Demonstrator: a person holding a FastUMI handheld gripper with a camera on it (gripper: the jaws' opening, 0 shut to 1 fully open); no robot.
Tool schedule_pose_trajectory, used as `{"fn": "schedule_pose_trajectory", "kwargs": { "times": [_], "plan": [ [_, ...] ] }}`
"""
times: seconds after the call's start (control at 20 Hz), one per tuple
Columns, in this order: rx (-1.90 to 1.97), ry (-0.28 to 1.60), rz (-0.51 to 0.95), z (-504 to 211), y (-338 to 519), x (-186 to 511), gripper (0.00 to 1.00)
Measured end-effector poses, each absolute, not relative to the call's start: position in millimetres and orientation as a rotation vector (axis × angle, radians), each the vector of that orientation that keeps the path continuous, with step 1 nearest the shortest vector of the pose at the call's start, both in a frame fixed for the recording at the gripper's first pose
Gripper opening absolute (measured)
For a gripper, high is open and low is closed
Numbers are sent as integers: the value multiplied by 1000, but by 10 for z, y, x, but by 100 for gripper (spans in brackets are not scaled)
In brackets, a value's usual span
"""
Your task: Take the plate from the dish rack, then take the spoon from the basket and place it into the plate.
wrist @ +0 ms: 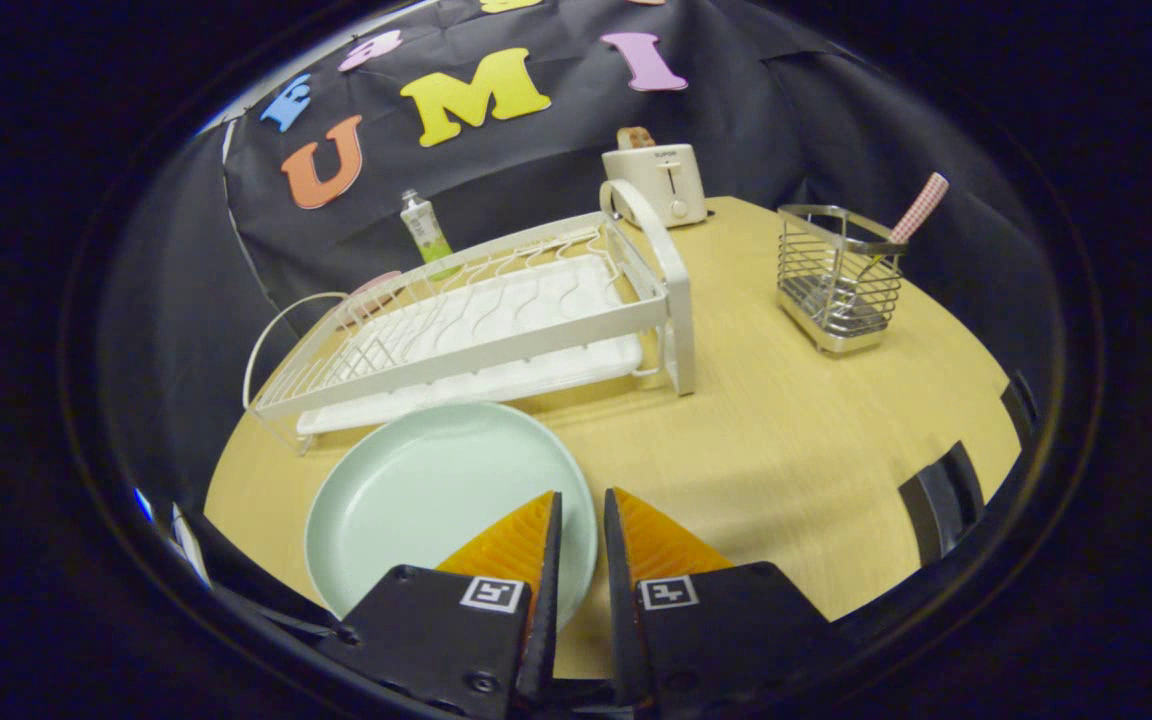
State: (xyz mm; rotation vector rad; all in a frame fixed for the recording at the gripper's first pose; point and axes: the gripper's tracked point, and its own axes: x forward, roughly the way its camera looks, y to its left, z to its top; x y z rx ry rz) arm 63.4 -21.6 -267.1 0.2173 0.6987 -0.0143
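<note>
Plate [436, 495] flat on table [786, 450], rim between gripper [581, 520] fingers, jaws near closed w/ slim gap; can't tell if gripping. Dish rack [476, 320] at 12 behind plate. Basket [839, 280] w/ spoon [916, 210] at 2.

The bench [786, 440] has a pale wood-grain top with a smooth, matt finish, and on it near the front edge lies the plate [426, 490], smooth and softly glossy like glazed ceramic. The dish rack [496, 320] is coated wire over a smooth plastic-looking drip tray, while the basket [836, 280] toward the right edge is shiny bare metal wire holding the spoon [916, 210], whose handle looks matt and finely patterned. The gripper [581, 520] fingers, nearly closed with a narrow gap over the plate's rim, carry ribbed, rubbery-looking pads.
</note>
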Motion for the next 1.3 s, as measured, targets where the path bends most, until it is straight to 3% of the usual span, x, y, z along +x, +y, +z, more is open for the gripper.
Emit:
{"fn": "schedule_pose_trajectory", "kwargs": {
  "times": [0.25, 0.6, 0.75, 1.3],
  "plan": [
    [243, 582, -40, -2359, -492, 645, 35],
    [110, 402, -137, -2022, -1000, 602, 94],
    [42, 333, -178, -1947, -1161, 553, 99],
    [145, 202, -263, -1543, -1998, 304, 100]
  ]
}}
